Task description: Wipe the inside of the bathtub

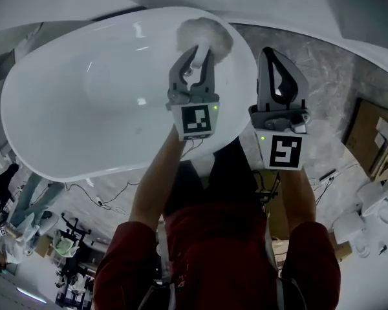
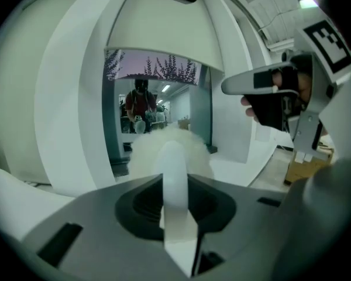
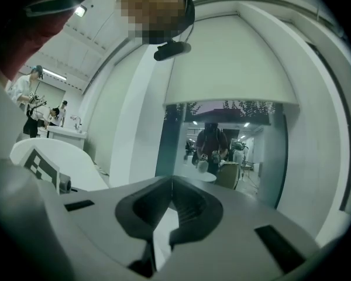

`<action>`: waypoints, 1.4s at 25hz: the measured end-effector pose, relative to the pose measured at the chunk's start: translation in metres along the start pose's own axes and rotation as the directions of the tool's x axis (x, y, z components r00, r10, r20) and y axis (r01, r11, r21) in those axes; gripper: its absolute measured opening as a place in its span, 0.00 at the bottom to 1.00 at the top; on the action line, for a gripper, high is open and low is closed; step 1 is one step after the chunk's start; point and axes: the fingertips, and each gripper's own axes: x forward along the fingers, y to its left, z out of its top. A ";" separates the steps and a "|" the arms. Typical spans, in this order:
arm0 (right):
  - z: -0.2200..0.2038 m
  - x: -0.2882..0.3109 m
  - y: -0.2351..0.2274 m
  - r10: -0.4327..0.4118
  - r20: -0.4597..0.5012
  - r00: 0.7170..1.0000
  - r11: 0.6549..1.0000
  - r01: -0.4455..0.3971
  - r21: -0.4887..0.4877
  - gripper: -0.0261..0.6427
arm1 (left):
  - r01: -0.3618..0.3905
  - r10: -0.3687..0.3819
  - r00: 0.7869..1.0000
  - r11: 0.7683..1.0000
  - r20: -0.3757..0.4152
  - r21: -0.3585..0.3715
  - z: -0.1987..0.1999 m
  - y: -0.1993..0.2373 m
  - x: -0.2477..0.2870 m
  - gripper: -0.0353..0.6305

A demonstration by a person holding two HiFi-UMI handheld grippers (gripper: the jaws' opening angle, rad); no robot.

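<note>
The white oval bathtub fills the upper left of the head view. My left gripper is over its right end, shut on the white handle of a fluffy white duster. The duster's head sits at the tub's far rim, and I cannot tell whether it touches. In the left gripper view the fluffy head bulges just beyond the jaws. My right gripper hangs to the right of the tub, outside it, over the marbled floor. Its jaws are shut with nothing between them.
Cardboard boxes and white ceramic fixtures stand at the right. Cables trail over the floor below the tub. A curved white wall with a glass panel, showing a person's reflection, rises ahead of both grippers.
</note>
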 end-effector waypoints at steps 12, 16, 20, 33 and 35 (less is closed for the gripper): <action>-0.105 0.040 0.011 0.028 -0.041 0.999 0.997 -0.025 0.068 0.06 | 0.014 -0.017 0.998 0.999 0.057 0.042 -0.111 0.008 0.104 0.19; -0.124 0.050 0.019 0.053 -0.042 0.998 0.996 -0.050 0.067 0.06 | 0.027 -0.032 0.996 0.998 0.077 0.062 -0.126 0.007 0.101 0.19; -0.141 0.056 0.025 0.054 -0.051 0.997 0.995 -0.050 0.081 0.06 | 0.038 -0.044 0.995 0.997 0.086 0.068 -0.136 0.007 0.106 0.19; -0.188 0.083 0.070 0.134 -0.040 0.990 0.985 -0.128 0.119 0.06 | 0.004 -0.004 1.000 1.000 -0.027 0.024 -0.254 0.021 0.134 0.19; -0.193 0.087 0.079 0.149 -0.039 0.988 0.982 -0.143 0.127 0.06 | 0.007 -0.006 0.997 1.000 -0.072 0.016 -0.283 0.023 0.138 0.19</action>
